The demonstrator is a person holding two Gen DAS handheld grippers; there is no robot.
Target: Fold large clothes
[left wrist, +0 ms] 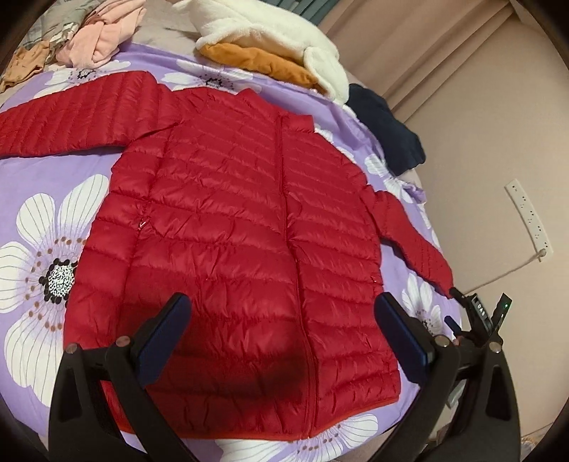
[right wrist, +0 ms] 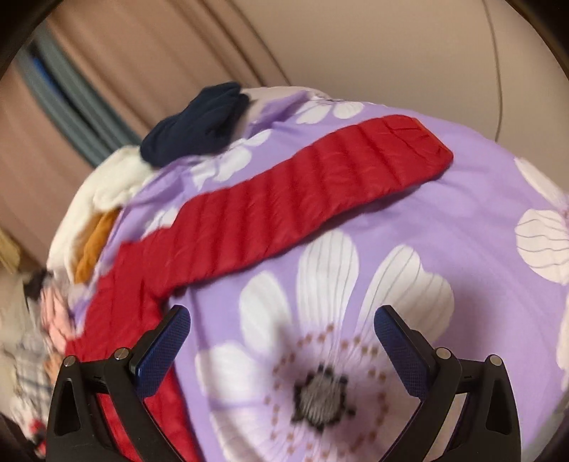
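A red quilted puffer jacket (left wrist: 231, 248) lies flat and zipped on the bed's purple flowered cover (left wrist: 32, 199), sleeves spread. The left hand-held gripper (left wrist: 284, 330) hangs open over its hem. The right hand-held gripper (right wrist: 282, 337), open too, hovers above bare cover beside one sleeve (right wrist: 284, 206), whose far cuff only this view shows fully.

A bed under a purple sheet (left wrist: 25, 170) printed with large white flowers carries everything. Ahead of the left claw a red puffer jacket (left wrist: 227, 227) lies flat, zipped, sleeves spread. Beyond it sit a white fleece pile (left wrist: 270, 32) over something orange, pink garments (left wrist: 103, 32), and what looks like a navy garment (left wrist: 387, 124) far right.
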